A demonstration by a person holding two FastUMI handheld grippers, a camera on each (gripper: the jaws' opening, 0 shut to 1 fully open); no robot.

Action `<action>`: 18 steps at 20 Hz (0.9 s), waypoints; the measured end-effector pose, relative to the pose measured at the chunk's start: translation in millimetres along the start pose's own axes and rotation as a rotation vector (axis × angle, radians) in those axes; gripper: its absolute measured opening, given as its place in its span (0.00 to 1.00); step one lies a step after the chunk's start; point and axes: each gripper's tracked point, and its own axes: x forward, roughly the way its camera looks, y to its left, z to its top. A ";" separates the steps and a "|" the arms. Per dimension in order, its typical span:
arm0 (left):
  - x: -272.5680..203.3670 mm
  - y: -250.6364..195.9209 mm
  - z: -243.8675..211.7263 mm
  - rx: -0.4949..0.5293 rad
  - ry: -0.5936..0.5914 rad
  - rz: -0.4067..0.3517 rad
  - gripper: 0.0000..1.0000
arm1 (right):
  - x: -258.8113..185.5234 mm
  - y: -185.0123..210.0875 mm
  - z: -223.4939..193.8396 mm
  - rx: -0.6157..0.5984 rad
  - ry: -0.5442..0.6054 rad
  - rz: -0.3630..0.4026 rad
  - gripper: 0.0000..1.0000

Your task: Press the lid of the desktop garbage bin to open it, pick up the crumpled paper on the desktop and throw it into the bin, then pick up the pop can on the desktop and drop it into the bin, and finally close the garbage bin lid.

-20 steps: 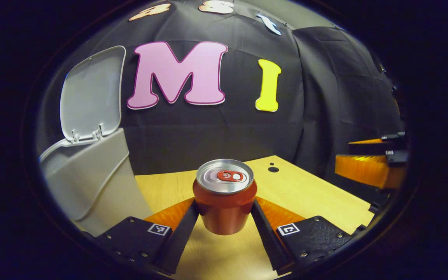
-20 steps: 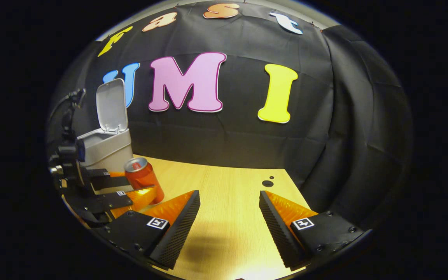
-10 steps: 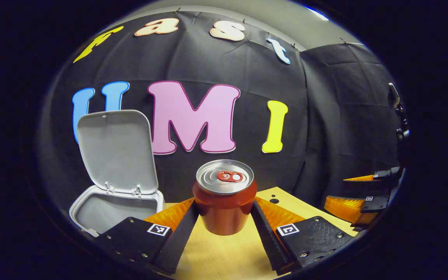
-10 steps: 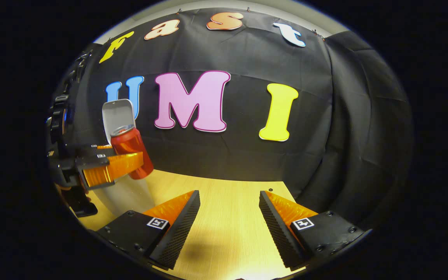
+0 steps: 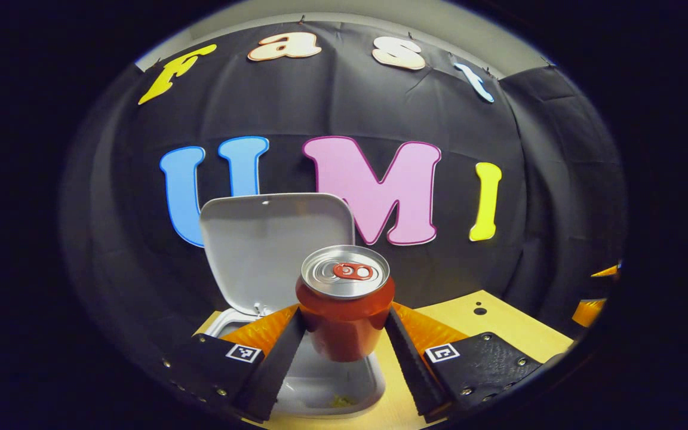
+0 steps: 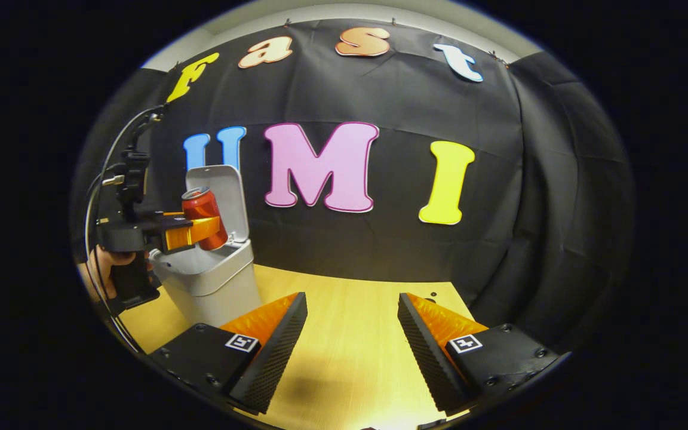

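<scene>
The left hand-held gripper is clamped on the pop can, both fingers pressing its sides; the can stands upright in the grip, its silver top and red tab facing up; it hangs in the air directly above the open mouth of the garbage bin, whose lid stands raised behind it; a small pale scrap lies at the bottom of the bin, too blurred to name; in the right gripper view the same can sits over the bin, held by the left hand-held gripper, with a hand wrapped round its handle; the right hand-held gripper has its fingers apart, holding nothing, above the bare wooden desk, well apart from the bin.
</scene>
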 end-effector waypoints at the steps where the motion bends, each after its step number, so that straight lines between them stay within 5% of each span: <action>1: -0.5 10.6 -1.7 0.000 0.000 0.018 0.84 | -2.1 3.4 -0.2 0.000 0.000 0.006 0.99; 9: 3.9 65.3 -37.6 -0.091 0.058 0.109 0.86 | -8.3 7.0 -6.6 0.017 0.014 -0.003 0.99; 18: 5.1 65.0 -33.3 -0.034 0.049 0.101 0.88 | -4.2 12.9 -6.4 0.019 0.014 -0.009 0.99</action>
